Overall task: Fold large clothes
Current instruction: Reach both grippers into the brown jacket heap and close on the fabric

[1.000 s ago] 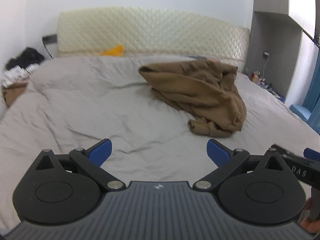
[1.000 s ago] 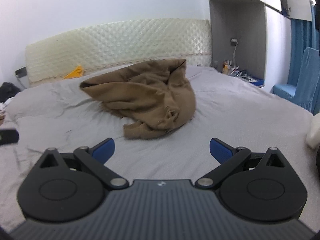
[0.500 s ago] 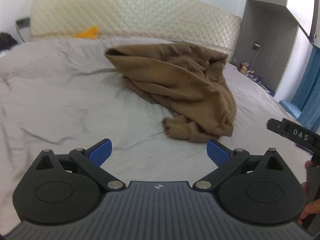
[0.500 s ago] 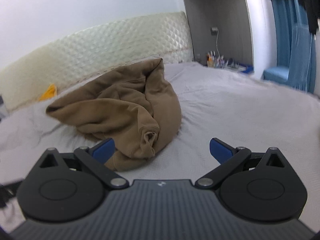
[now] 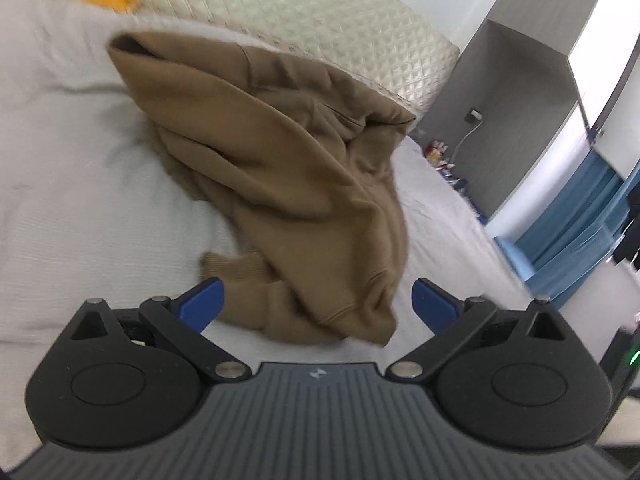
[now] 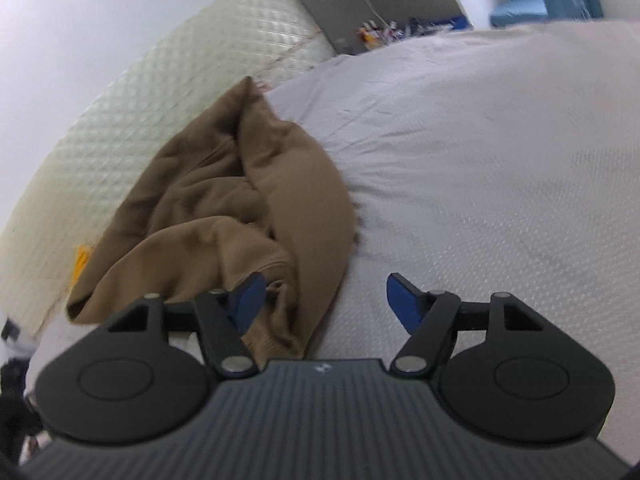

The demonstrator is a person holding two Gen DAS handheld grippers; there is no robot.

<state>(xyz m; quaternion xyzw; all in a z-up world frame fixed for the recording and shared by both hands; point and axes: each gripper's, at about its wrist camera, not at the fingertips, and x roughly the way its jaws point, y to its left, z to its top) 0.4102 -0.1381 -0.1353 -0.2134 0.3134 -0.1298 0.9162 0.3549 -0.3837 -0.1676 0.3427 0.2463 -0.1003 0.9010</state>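
Brown sweatshirt (image 5: 288,184) lies crumpled on grey bed (image 5: 72,200), near quilted headboard (image 5: 320,28). Left gripper (image 5: 318,306) jaws wide apart, w/ sweatshirt hem between them. Right gripper (image 6: 324,300) jaws also apart, at garment's edge.

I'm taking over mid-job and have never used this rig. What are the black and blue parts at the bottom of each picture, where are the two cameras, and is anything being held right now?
There is no robot arm. A person holds a two-finger gripper in each hand, and each gripper carries a wide-angle camera looking forward along its fingers. The black body and blue fingertips at the bottom belong to that tool.

One picture looks out from the left gripper, the other from the right gripper. Both stand open and hold nothing.

Ahead lies a crumpled brown sweatshirt on the grey bedsheet, unfolded. In the left view its near hem sits between the fingertips. In the right view the right gripper's left fingertip is by a cuff; whether they touch, I cannot tell. Behind is a quilted headboard.
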